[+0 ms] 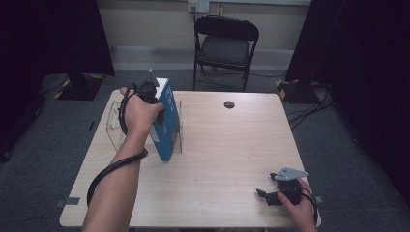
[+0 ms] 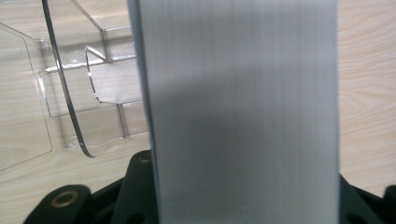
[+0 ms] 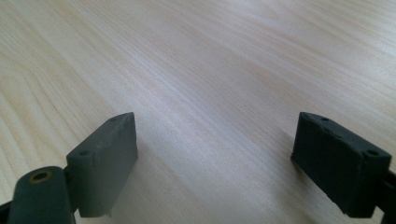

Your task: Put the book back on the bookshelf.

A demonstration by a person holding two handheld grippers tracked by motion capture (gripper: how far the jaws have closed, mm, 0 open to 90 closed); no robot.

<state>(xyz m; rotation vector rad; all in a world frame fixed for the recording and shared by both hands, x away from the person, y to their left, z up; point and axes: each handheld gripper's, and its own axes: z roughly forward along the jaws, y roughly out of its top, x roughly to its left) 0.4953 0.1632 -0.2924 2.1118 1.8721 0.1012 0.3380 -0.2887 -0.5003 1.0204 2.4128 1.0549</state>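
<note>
Left gripper [image 1: 155, 104]: gripping the tall blue rectangular cardboard box [image 1: 167, 121], tilting.
Clear plastic rack [image 1: 115, 130]: lying beside, box overlapping it.
Right gripper [image 1: 263, 195]: gaping wide over bare light wooden table [image 1: 227, 159].

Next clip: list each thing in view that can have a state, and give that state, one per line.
Blue box: upright, tilted slightly, held at the clear holder.
Clear acrylic holder: on the table, the box beside or inside it; cannot tell which.
Left gripper: jaws shut on the blue box.
Right gripper: jaws open, nothing between them, low over the table.
Folding chair: unfolded, unoccupied.
</note>
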